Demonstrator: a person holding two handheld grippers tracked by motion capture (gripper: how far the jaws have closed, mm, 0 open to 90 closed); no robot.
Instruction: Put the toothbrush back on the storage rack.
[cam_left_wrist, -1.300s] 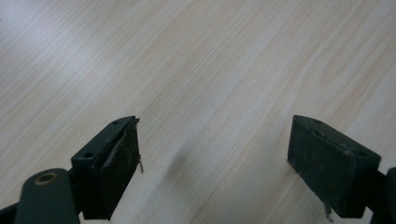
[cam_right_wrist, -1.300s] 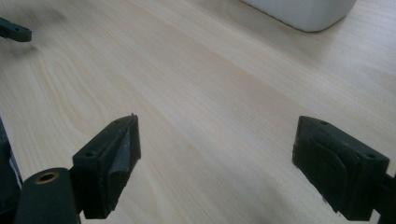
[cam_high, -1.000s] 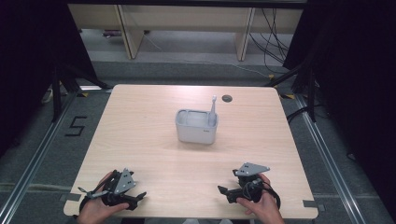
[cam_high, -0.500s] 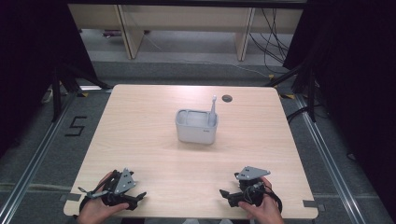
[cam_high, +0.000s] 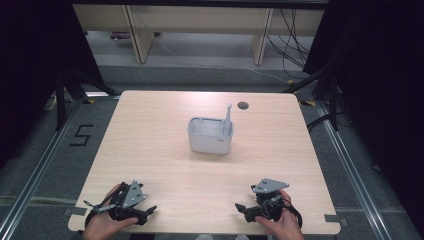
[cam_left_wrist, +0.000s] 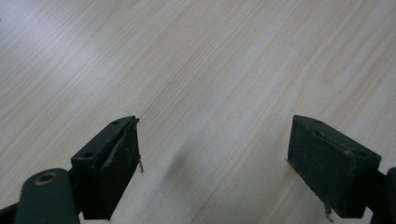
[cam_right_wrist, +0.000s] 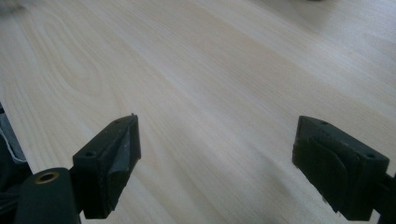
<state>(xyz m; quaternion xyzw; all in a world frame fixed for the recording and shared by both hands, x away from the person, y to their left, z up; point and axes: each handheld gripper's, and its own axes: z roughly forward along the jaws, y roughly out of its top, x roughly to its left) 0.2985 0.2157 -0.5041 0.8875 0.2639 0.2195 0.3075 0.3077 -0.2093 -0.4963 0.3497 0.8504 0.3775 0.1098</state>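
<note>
Centrally on our table (cam_high: 150, 135) stands the white holder (cam_high: 210, 141), with a grey-white brush (cam_high: 227, 120) upright in its right compartment, the handle rising above the rim. Just behind it sits a small dark hole (cam_high: 243, 105) in the tabletop. Well apart from the holder, at the near edge, we hold the left gripper (cam_high: 145, 212) low over the wood, its jaws spread wide with bare wood between them. Our right gripper (cam_high: 243, 210) sits near the same edge, likewise wide and holding nothing. Grey floor surrounds the table.
</note>
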